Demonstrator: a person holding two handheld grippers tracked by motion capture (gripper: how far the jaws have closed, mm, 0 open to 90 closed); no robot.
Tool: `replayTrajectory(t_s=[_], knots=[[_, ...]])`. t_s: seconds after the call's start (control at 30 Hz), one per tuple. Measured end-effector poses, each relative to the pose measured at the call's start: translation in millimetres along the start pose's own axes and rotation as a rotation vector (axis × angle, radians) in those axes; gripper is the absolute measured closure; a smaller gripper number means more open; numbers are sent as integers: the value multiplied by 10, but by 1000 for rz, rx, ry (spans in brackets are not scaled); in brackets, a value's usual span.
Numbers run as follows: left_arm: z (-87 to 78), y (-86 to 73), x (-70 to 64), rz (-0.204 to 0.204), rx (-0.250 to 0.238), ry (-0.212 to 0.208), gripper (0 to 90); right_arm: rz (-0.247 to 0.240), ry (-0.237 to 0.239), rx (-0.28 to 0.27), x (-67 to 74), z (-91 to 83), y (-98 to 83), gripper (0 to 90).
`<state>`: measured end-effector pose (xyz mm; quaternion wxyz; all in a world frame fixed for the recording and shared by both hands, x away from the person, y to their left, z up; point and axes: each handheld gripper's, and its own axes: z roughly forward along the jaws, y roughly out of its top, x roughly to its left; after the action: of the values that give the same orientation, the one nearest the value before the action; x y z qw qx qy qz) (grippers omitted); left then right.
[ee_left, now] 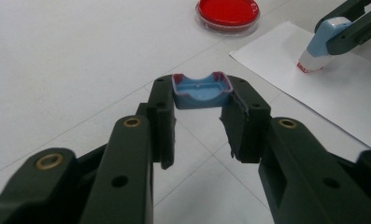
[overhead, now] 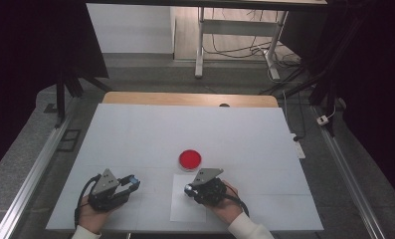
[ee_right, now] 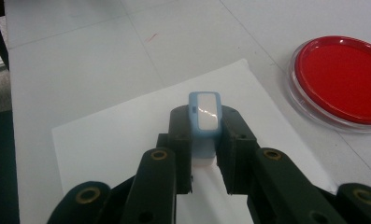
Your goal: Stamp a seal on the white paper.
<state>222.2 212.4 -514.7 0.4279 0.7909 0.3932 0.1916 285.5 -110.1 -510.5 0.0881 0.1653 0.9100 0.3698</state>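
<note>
A blue stamp cap (ee_left: 202,91), red-stained along its rim, is clamped between the tips of the left gripper (ee_left: 202,100), whose fingers (ee_left: 160,116) are closed against its two sides; the cap is held with its hollow side facing the camera, raised a little above the white desk (ee_left: 71,60). In the high view the left gripper (overhead: 130,183) is seen near the front left of the desk (overhead: 135,129), carried by a hand (overhead: 93,214) that comes in from the bottom edge. The right gripper (ee_right: 205,135) is closed on a light-blue stamp (ee_right: 204,116) with a white panel on its top, the fingers (ee_right: 180,135) pressing on both of its flanks. In the left gripper view the stamp (ee_left: 321,46) is shown tilted, its red-inked lower end resting on or just above a white sheet of paper (ee_left: 342,93); whether it actually touches cannot be told. In the high view the right gripper (overhead: 189,190) is placed over the upper part of that paper (overhead: 187,211), which lies on the desk near its front edge, right of the left gripper. A round clear dish of red ink (overhead: 190,159) stands on the desk just beyond the paper, apart from both grippers; it appears in the right gripper view (ee_right: 343,84) to the right of the stamp and in the left gripper view (ee_left: 228,13) at the top.
</note>
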Motion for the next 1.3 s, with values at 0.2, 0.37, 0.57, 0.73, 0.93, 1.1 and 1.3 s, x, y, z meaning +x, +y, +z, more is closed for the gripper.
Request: replayTrajectory(t_s=[0.2, 0.37, 0.57, 0.73, 0.93, 1.1, 1.3], knots=[[2, 0, 1, 0, 1, 2, 651, 4, 4, 1, -7, 0, -2, 761], [0, 0, 7, -1, 1, 1, 651, -2, -9, 6, 11, -2, 5, 760], [1, 0, 6, -1, 1, 3, 651, 0, -5, 2, 6, -3, 4, 757], [1, 0, 8, -1, 2, 3, 651, 4, -5, -3, 10, -9, 3, 756], [2, -4, 15, -2, 3, 4, 651, 3, -6, -18, 8, -31, 13, 754], [1, -3, 16, -2, 2, 4, 650, -1, -8, -30, 8, -35, 9, 753], [-4, -2, 14, 0, 2, 4, 650, 0, -3, -35, 28, -32, 12, 753]])
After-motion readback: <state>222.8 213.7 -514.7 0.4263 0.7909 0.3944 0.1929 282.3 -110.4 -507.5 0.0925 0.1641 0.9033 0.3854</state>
